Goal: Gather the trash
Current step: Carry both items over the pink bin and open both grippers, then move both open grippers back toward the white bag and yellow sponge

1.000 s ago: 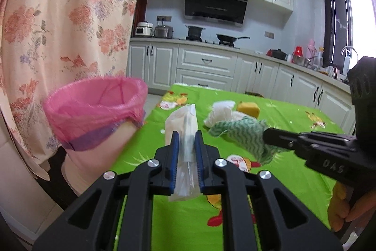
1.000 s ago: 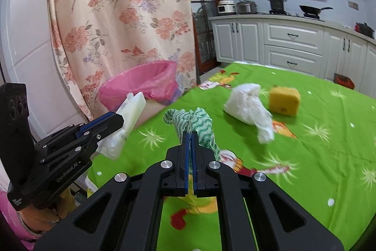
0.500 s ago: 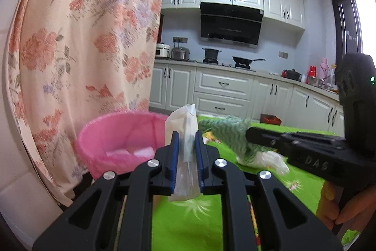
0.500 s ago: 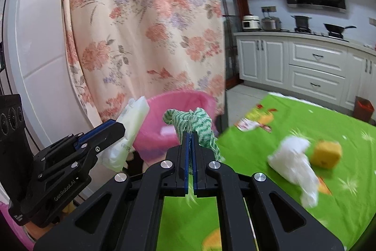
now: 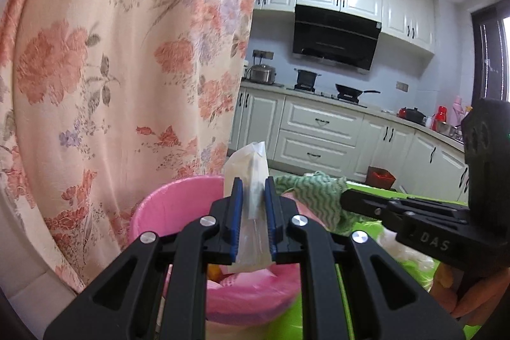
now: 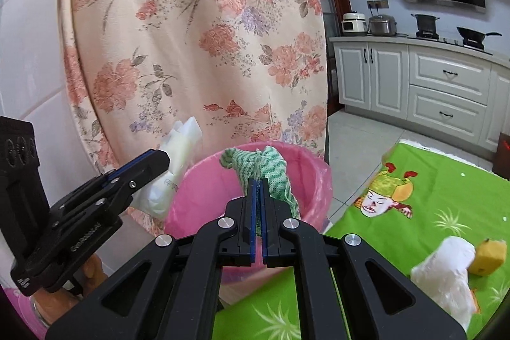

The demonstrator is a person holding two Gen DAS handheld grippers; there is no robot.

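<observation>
Left gripper [image 5: 252,196]: jaws narrow, clamped on a translucent white wrapper [image 5: 251,168] that stands upright between the blue pads and projects above and below them. In the right wrist view the same wrapper [image 6: 173,171] sits just outside the near-left rim of the bin.

Right gripper [image 6: 257,190]: jaws pressed nearly together on a fold of the green-and-white patterned cloth [image 6: 261,164]. The bunched remainder hangs forward of the tips, over the open mouth of the bin.

Pink-lined bin [image 6: 204,190]: stands off the table's corner, against the floral curtain [image 6: 191,37]. Its liner is turned over the rim, which keeps the mouth open to receive drops. Some contents show at the bottom in the left wrist view; what they are cannot be made out.

Table [image 6: 430,187], green printed cover: a crumpled white plastic bag [image 6: 446,273] and a yellow sponge-like block [image 6: 487,252] lie touching near the right edge, uncollected.

Assessment: both grippers carry their loads high and firmly pinched, presumably so that light, limp items do not slip in transit. The cloth appears positioned for release; the wrapper probably needs to come further over the rim first. Two items would remain thereafter.
</observation>
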